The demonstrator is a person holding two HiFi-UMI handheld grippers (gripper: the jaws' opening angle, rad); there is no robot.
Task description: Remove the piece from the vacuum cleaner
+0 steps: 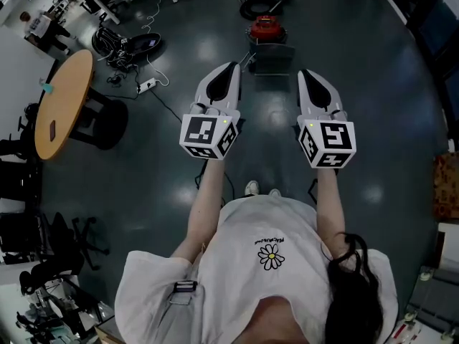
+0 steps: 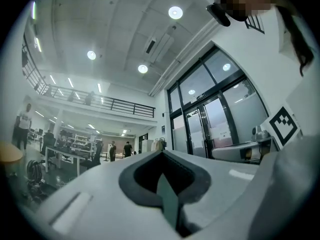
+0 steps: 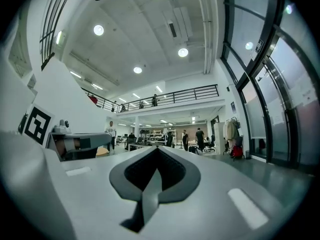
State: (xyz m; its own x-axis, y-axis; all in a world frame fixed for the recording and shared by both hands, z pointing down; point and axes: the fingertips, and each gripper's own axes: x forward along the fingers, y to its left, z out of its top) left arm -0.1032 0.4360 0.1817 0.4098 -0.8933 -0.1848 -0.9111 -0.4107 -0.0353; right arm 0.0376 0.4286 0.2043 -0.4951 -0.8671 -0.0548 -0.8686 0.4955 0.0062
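Ahead, open floor [image 1: 269, 136] between closed left tongs [image 1: 231, 68], right tongs [image 1: 309, 74], vacuum cleaner [image 1: 267, 29].

My left gripper [image 1: 232, 66] and my right gripper [image 1: 307, 73] are both white, with dark grey lining inside the jaws and bold black-and-white square patterns on their rear blocks. The vacuum cleaner [image 1: 265, 29] is red. The floor [image 1: 373, 120] is a dark, glossy blue-grey, dotted with pale reflections of the lights. The round table [image 1: 61, 99] is tan. My shirt [image 1: 237, 264] is white with 1 small daisy print.
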